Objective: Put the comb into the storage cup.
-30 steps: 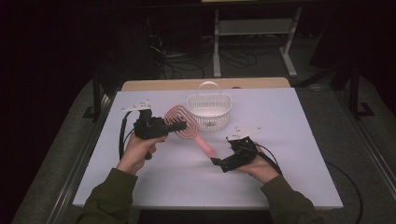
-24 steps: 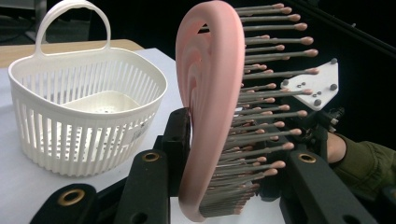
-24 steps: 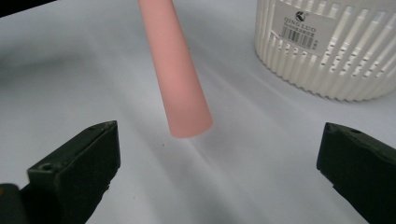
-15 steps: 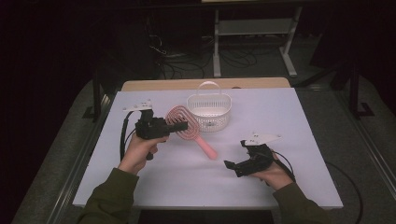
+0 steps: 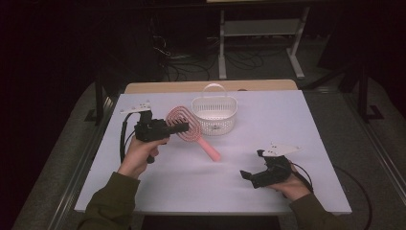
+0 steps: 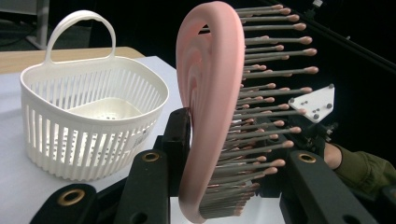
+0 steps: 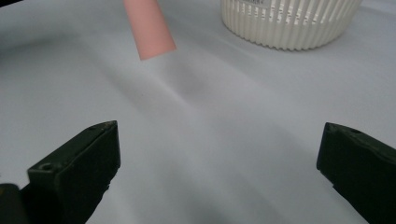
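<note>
Your left claw (image 5: pixel 179 127) is clamped across the head of the pink hairbrush (image 5: pixel 184 125), one jaw on the smooth back and the other in among the bristles, as the left gripper view shows. The brush hangs off the bench (image 5: pixel 297 124) just to the left of the white basket (image 5: pixel 214 115), with its handle sloping down toward the middle of the bench. Your right claw (image 5: pixel 245 175) sits low near the front right, jaws wide apart and holding nothing, well away from the handle tip (image 7: pixel 149 32).

The weak spot is that grip — bristles bend, so the jaw on that side has nothing firm to press against. If you swing the brush quickly, I'd expect the head to twist or creep out between the jaws. The long handle adds leverage, so any bump on the tip would turn the head in the claw.

The basket looks light and is not held down. If you are putting the brush in, catch its rim or tall handle (image 6: pixel 79 28) with the brush and it will likely slide or tip — and the brush looks long for the opening, so it may rest on the rim and lever the basket over when you let go.
</note>
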`<state>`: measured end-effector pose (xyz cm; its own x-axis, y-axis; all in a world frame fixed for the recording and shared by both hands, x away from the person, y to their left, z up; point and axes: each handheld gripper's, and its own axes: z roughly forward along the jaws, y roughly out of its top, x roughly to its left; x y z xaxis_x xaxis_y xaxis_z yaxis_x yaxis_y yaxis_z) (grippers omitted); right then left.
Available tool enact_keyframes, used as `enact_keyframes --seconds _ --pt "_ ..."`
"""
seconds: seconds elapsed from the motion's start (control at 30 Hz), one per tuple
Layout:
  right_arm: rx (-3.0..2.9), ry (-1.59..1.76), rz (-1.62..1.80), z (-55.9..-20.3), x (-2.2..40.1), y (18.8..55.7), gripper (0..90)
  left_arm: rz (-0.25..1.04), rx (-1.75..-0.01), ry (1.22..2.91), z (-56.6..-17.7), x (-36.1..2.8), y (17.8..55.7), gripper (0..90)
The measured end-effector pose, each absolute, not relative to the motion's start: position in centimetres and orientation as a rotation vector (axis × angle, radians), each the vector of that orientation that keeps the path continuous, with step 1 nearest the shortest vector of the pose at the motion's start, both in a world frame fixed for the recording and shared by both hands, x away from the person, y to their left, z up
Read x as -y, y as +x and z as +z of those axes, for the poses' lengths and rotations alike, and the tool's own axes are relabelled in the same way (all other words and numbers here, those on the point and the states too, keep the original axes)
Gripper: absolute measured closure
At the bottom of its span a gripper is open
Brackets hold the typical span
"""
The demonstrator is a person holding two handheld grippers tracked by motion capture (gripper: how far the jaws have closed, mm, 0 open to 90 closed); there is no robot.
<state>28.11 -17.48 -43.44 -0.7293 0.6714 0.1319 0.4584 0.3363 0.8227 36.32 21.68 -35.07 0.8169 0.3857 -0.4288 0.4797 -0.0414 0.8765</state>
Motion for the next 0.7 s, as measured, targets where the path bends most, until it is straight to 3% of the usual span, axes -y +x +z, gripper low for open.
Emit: enact_keyframes --seconds 0.7 --pt "-2.366 1.029 1.309 -44.5 18.7 27.4 0.0 -0.086 -0.66 1.636 -33.7 -21.7 36.8 64.3"
